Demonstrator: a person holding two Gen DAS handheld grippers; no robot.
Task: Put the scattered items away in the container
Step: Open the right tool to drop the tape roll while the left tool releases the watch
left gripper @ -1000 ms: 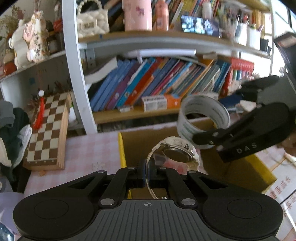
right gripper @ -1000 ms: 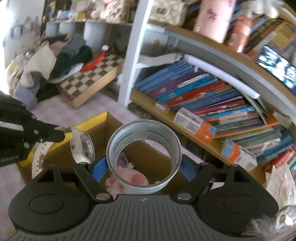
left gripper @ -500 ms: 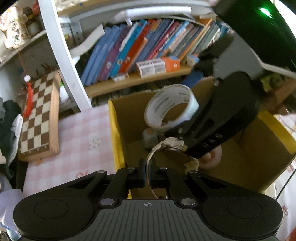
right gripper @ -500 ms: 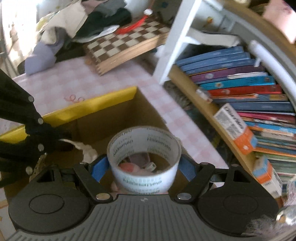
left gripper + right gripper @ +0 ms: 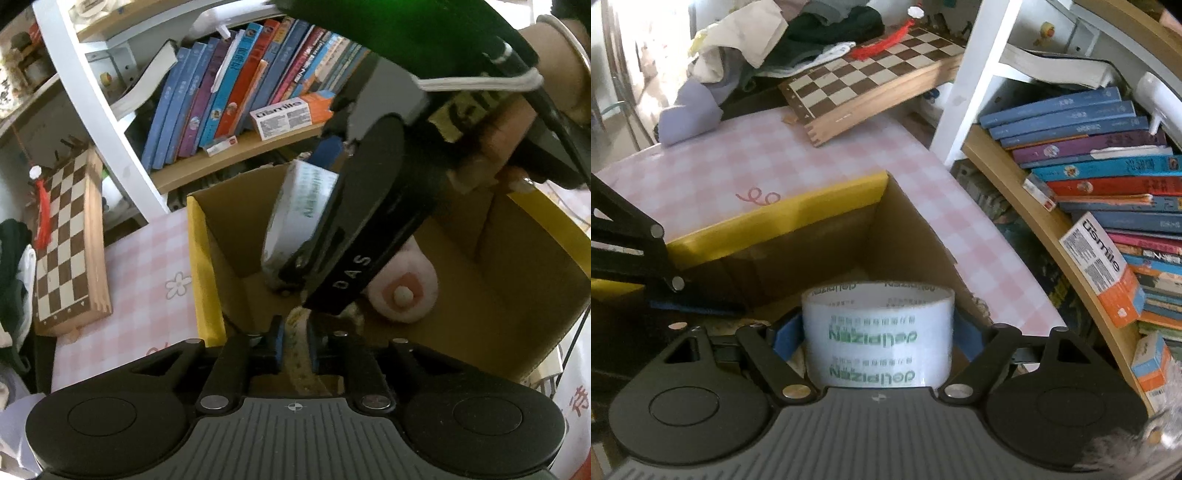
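Right gripper (image 5: 878,334): clamped on tape roll (image 5: 877,339), low inside cardboard box (image 5: 798,206) for release. Left gripper (image 5: 295,341): pinching watch strap (image 5: 297,354) over same box.

Left gripper (image 5: 295,341) above the open cardboard box (image 5: 201,258), blue pads clamping a pale strap (image 5: 301,354).
Right gripper body (image 5: 364,236) at 1 o'clock carries a tape roll (image 5: 295,218); pink plush (image 5: 406,291) at 3 o'clock; chessboard (image 5: 66,240) at 9 o'clock.

Both wrist fisheyes sit close above the open cardboard box (image 5: 491,306), tilted down into it. Left view faces the bookshelf (image 5: 236,155); right view looks across the box's (image 5: 798,210) far-left corner. Shared: box, chessboard (image 5: 66,236) (image 5: 864,85), books.
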